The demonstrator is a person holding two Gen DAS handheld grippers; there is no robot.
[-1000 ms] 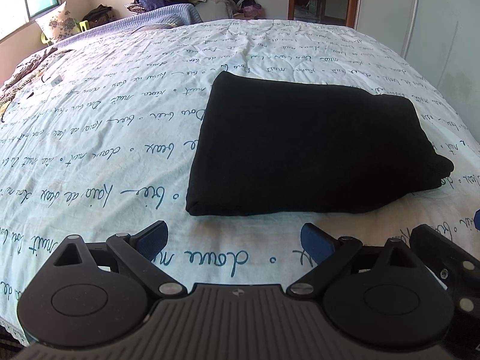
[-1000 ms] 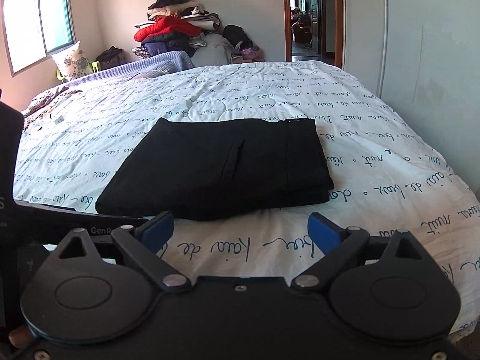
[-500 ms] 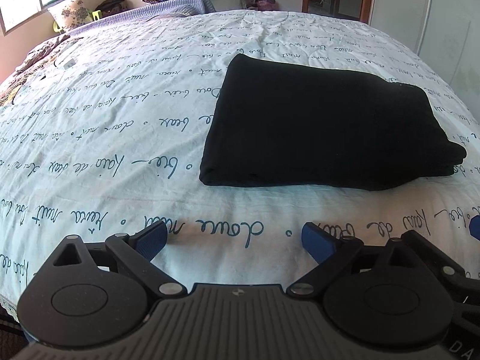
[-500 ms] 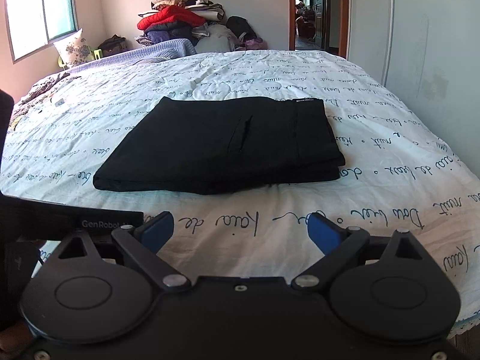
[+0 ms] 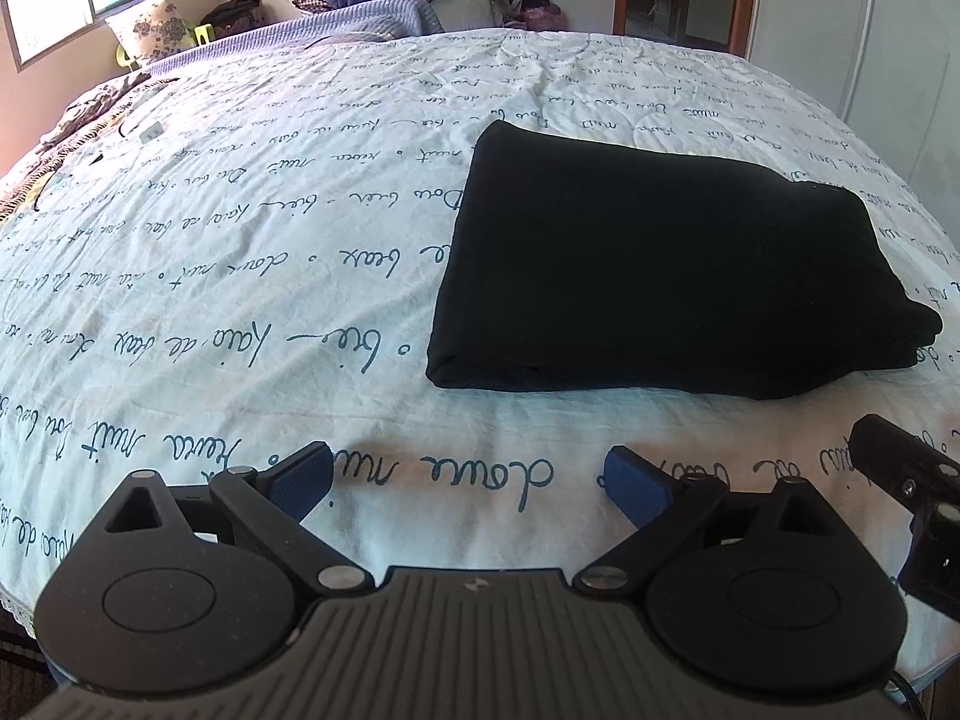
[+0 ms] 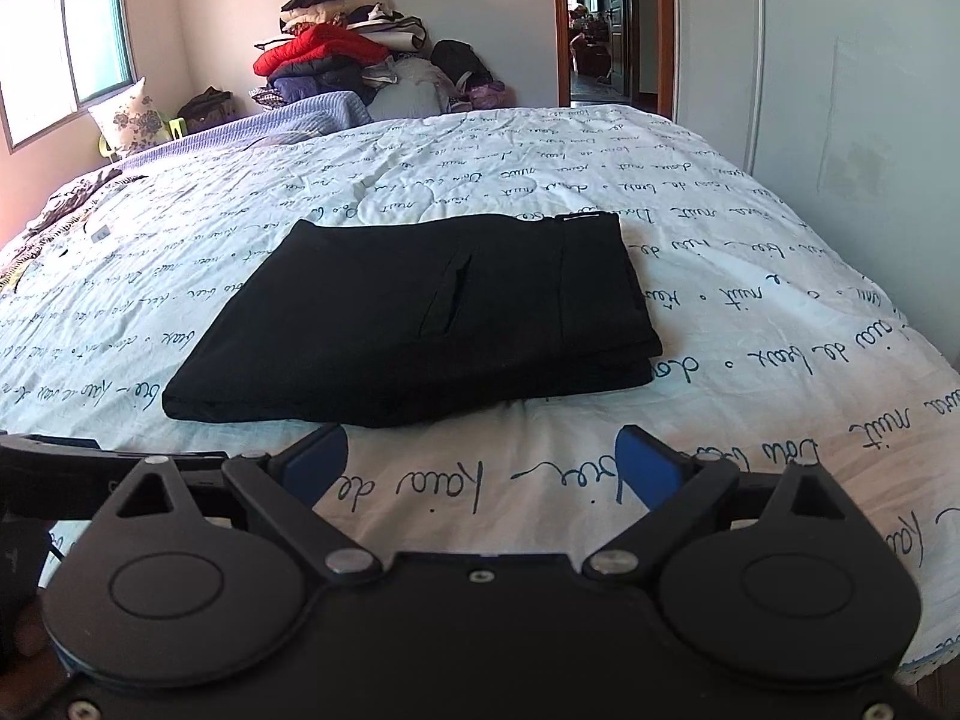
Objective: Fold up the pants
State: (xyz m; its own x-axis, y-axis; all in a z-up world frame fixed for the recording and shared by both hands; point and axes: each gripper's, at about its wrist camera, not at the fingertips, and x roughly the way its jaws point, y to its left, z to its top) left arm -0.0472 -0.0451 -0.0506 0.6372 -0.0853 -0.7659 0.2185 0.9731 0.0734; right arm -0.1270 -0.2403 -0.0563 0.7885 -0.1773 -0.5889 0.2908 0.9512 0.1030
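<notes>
One large bed with a white quilted cover printed in dark blue cursive script [image 5: 252,276] fills both views; it serves as the flat work surface. Far end: a heap of folded clothes and jackets, red one on top [image 6: 336,60], stacked against the wall, out of the way, plus a lilac knitted blanket [image 6: 300,111] and a floral white pillow [image 6: 129,117] near the window.

Black pants folded into a compact rectangular stack [image 6: 420,318] lie flat on the cover, right of centre in the left wrist view, centre in the right wrist view. Layers sit squared on each other, pocket slit and waistband end facing up on the right side, thick layered edge toward the cameras. Judgement: folding looks finished or one tidy-up from finished; nothing loose hangs out.

Left gripper [image 5: 468,477] has its blue-padded fingers spread wide, holding nothing, hovering over bare cover just short of the stack's near edge. Right gripper [image 6: 483,465] likewise has its fingers apart and empty, near the same edge, not touching cloth. Both are clear of the pants, likely so the stack is not dragged or disturbed. A dark part of the right tool shows at the left view's right edge.
</notes>
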